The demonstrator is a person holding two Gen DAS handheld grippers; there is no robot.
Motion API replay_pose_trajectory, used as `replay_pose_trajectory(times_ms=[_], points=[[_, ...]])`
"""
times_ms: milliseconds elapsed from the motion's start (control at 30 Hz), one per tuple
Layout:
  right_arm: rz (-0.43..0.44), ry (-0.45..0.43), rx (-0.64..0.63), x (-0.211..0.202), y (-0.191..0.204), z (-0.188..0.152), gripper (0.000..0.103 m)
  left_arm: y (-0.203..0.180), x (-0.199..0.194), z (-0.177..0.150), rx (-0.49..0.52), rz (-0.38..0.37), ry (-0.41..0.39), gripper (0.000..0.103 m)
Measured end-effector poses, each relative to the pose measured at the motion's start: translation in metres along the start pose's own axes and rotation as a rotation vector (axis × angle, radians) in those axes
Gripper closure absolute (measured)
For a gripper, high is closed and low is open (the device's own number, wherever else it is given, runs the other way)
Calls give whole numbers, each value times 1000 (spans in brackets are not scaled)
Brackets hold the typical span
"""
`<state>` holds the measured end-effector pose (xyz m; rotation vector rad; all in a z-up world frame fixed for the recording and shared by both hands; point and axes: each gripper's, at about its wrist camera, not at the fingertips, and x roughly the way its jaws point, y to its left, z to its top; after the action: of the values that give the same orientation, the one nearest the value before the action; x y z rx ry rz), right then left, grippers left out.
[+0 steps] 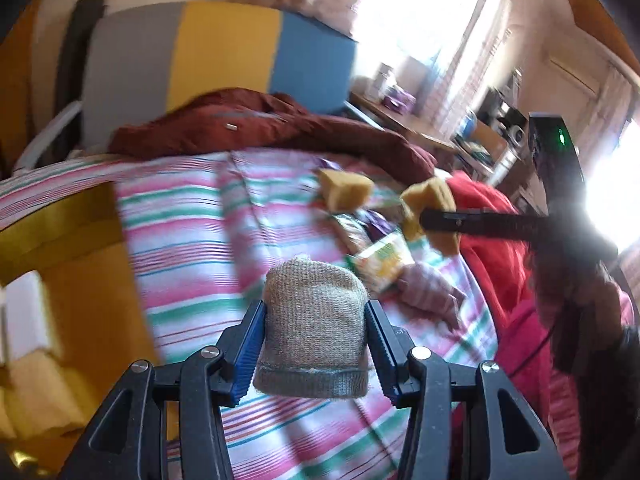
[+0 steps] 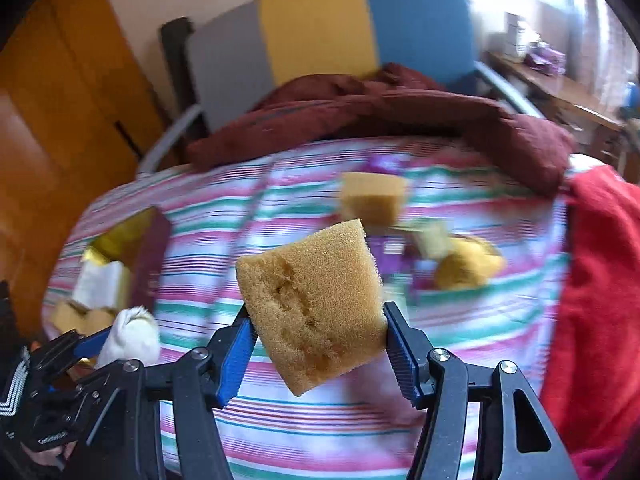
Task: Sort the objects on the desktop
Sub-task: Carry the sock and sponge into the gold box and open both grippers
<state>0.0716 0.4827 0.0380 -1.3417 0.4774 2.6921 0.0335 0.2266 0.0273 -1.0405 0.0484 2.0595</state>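
My left gripper (image 1: pixel 316 320) is shut on a rolled grey knit sock (image 1: pixel 314 320) and holds it above the striped bedsheet (image 1: pixel 192 232). My right gripper (image 2: pixel 316 320) is shut on a yellow-brown sponge block (image 2: pixel 314 308), held tilted above the sheet. In the left wrist view the right gripper (image 1: pixel 428 220) shows at the right with its sponge (image 1: pixel 430 200). In the right wrist view the left gripper (image 2: pixel 108 340) shows at lower left with the sock (image 2: pixel 130 336), pale here. A second sponge block (image 2: pixel 372 198) lies on the sheet; it also shows in the left wrist view (image 1: pixel 346 190).
A gold-lined box (image 1: pixel 52 280) holding a white item and sponges sits at the left; it shows in the right wrist view (image 2: pixel 108 276) too. Snack packets (image 1: pixel 382 262), a yellow object (image 2: pixel 468 266), a maroon garment (image 2: pixel 400 120) and a red garment (image 2: pixel 600 300) lie around.
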Motion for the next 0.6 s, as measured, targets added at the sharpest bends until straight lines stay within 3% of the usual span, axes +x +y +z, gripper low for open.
replay_pose_trajectory(times_ms=[333, 600], points=[[232, 72, -91, 63, 127, 5, 41, 99, -60, -8, -194, 170, -104, 53], [363, 129, -165, 87, 209, -1, 41, 171, -99, -43, -338, 320, -126, 53]])
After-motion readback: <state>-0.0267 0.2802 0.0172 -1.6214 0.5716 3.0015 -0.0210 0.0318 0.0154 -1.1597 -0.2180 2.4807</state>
